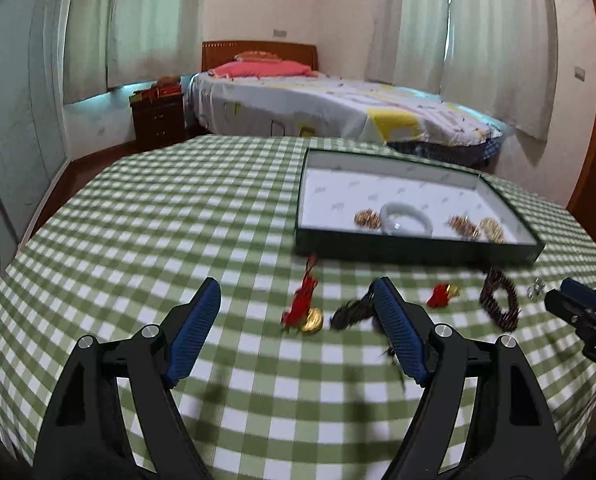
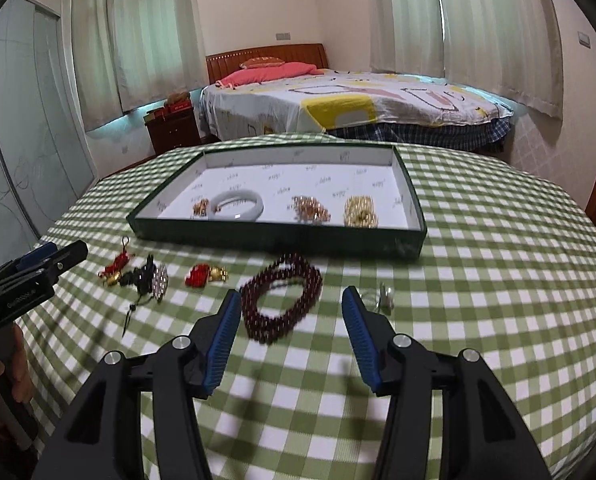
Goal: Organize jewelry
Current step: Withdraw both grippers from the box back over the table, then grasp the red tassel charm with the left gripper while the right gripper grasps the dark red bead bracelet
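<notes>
We've got both grippers hovering low over the green checked tablecloth (image 2: 498,240), nothing grabbed. Our left gripper (image 1: 298,312) has its jaws wide apart, with the red tassel charm with a gold piece (image 1: 304,308) lying on the cloth between the tips and the black beaded piece (image 1: 354,312) right beside the right-hand finger. Our right gripper (image 2: 291,312) is spread open too, and the dark red bead bracelet (image 2: 283,298) sits on the cloth between its tips, touching neither as far as we can tell.

Just right of that bracelet there's a small clear, silvery thing (image 2: 382,296), too blurry to name. Left of it sits a small red and gold charm (image 2: 203,274).

Farther back on the table is the dark green tray (image 2: 281,242) with a white lining. Along its near side, left to right: a small gold-brown bead cluster (image 2: 201,208), a white bangle (image 2: 237,205) touching it, a coppery bead bracelet (image 2: 310,209) and a gold bead bracelet (image 2: 361,211).

Behind the table there's a bed (image 2: 358,104) with a pink pillow (image 2: 265,70).
</notes>
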`<state>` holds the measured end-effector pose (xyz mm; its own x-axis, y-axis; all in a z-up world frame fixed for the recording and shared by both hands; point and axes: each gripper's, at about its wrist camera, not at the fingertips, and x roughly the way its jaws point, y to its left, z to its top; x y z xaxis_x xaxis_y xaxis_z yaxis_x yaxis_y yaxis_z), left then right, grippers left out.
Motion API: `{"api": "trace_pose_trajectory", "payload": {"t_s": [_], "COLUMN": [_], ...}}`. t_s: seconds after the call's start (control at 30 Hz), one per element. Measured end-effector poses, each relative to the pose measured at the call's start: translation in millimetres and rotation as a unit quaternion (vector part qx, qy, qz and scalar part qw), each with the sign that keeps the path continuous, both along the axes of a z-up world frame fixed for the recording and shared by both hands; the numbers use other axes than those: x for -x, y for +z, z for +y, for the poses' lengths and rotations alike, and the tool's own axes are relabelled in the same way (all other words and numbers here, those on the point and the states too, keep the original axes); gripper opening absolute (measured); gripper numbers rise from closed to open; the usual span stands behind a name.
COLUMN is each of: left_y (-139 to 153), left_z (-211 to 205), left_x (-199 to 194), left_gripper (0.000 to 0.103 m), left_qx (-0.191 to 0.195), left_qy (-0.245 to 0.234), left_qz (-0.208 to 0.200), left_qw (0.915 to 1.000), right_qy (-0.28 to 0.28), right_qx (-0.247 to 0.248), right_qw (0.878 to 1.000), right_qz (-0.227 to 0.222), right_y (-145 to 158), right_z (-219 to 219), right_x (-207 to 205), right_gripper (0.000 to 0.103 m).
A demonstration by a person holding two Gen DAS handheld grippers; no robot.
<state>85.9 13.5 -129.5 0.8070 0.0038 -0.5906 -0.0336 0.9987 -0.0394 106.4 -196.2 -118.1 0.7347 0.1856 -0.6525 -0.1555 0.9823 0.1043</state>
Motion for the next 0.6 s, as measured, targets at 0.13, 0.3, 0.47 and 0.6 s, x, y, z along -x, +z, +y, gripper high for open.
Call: {"api": "trace_pose_trajectory", "payload": {"t_s": [0.13, 0.3, 0.47, 0.6], "left_y": [-8, -15, -20, -21], "left_z": [3, 9, 10, 6], "left_x": [-5, -14, -27, -40], "left_gripper": [0.077, 0.076, 0.072, 0.062], "left_qx": [-0.002, 0.001, 0.003, -0.007], "left_qy": [0.006, 0.017, 0.017, 0.01], "left_qz": [0.018, 0.036, 0.05, 0.057], "left_qw": [0.9998, 0.9992, 0.9986, 0.9983], "right_qy": [-0.001, -0.001, 0.001, 0.0], "right_qx": [0.0, -0.002, -0.002, -0.003], "right_qw": [1.0, 1.0, 1.0, 1.0], "right_qz": [0.004, 0.008, 0.016, 0.02], "right_y": [-4, -8, -14, -16], "right_z": [-1, -1, 0, -1], "right_x": [1, 0, -2, -4], "right_gripper": [0.052, 0.052, 0.052, 0.052]}}
